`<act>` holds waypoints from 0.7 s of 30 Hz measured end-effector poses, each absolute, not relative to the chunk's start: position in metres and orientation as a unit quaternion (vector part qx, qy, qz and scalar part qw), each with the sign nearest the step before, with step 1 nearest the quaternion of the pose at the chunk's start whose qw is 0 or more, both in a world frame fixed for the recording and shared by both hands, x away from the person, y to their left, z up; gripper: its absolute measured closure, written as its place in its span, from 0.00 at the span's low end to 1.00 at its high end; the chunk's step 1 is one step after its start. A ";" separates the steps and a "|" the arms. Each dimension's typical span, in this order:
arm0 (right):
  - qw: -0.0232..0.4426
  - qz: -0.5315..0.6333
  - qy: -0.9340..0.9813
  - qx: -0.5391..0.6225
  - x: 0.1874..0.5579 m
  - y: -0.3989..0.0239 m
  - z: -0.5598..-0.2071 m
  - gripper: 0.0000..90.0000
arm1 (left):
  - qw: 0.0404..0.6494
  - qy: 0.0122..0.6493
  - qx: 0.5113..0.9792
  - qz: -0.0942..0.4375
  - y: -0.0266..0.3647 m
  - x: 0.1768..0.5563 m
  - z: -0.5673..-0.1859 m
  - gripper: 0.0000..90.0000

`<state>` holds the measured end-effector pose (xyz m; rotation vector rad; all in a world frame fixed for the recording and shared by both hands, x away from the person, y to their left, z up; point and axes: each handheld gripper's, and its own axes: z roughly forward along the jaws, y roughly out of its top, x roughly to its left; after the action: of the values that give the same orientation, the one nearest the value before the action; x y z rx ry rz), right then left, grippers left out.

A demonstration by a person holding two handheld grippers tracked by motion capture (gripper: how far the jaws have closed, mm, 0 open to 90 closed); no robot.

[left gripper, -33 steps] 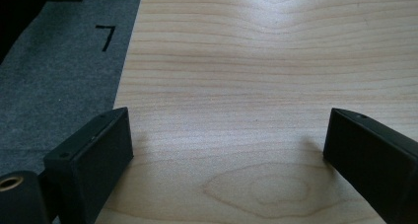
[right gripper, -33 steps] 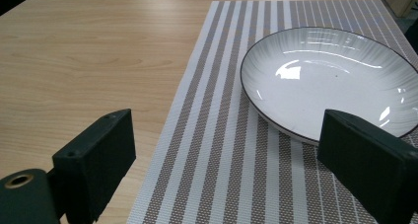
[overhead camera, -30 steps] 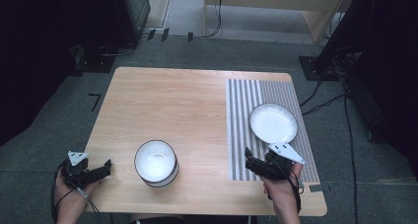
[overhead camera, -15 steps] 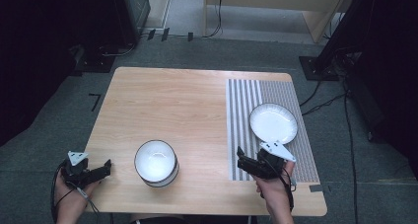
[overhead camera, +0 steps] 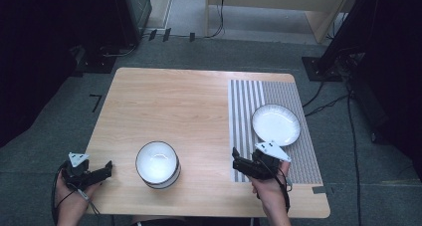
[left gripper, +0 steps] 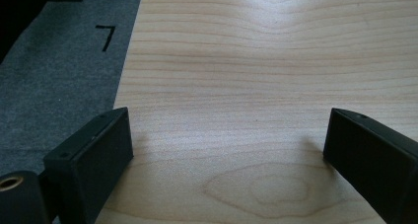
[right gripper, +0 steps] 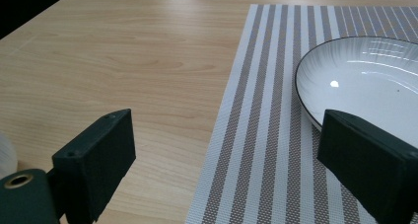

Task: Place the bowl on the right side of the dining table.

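Change since the earlier frames: the right gripper (overhead camera: 238, 162) has swung away from the plate (overhead camera: 275, 125) and now points toward 9 o'clock, at the bowls; the left gripper (overhead camera: 106, 169) has kept its place at the table's near left edge.

Left gripper: jaws spread wide, holding nothing, bare wood between them in its own view (left gripper: 226, 150).

Bowls (overhead camera: 158, 164): white, dark-rimmed, apparently two nested, at about 6 o'clock on the table (overhead camera: 169, 101), between the two grippers.

Right gripper: jaws spread wide and empty (right gripper: 222, 169), over the left edge of the striped placemat (overhead camera: 246, 94); the plate sits at its 1 o'clock.

Handling note: the step appears to be a reach for the bowls. Best to keep the jaws parted, come in level, and straddle the rim wall before closing.

Hard to make out: whether one bowl or two; the plate's right side is cut off in the right gripper view (right gripper: 365, 81); the bowl shows there merely as a white sliver (right gripper: 6, 157).
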<state>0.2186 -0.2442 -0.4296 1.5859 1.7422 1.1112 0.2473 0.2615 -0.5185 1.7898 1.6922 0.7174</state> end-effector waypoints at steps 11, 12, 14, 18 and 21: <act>0.261 0.413 0.651 0.581 0.220 -0.234 -0.429 0.08 | 0.284 0.633 0.669 0.268 0.261 0.247 -0.519 0.05; 0.260 0.413 0.651 0.581 0.220 -0.233 -0.429 0.08 | 0.284 0.632 0.669 0.268 0.261 0.247 -0.519 0.05; 0.260 0.414 0.652 0.579 0.220 -0.231 -0.429 0.08 | 0.284 0.632 0.669 0.268 0.262 0.247 -0.519 0.05; 0.258 0.415 0.654 0.578 0.221 -0.227 -0.429 0.08 | 0.284 0.632 0.669 0.268 0.262 0.247 -0.518 0.05; 0.257 0.417 0.654 0.576 0.221 -0.224 -0.428 0.08 | 0.284 0.633 0.669 0.268 0.262 0.247 -0.518 0.05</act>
<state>0.2211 -0.2243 -0.4280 1.5618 1.7757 1.1327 0.2473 0.2616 -0.5185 1.7895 1.6926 0.7168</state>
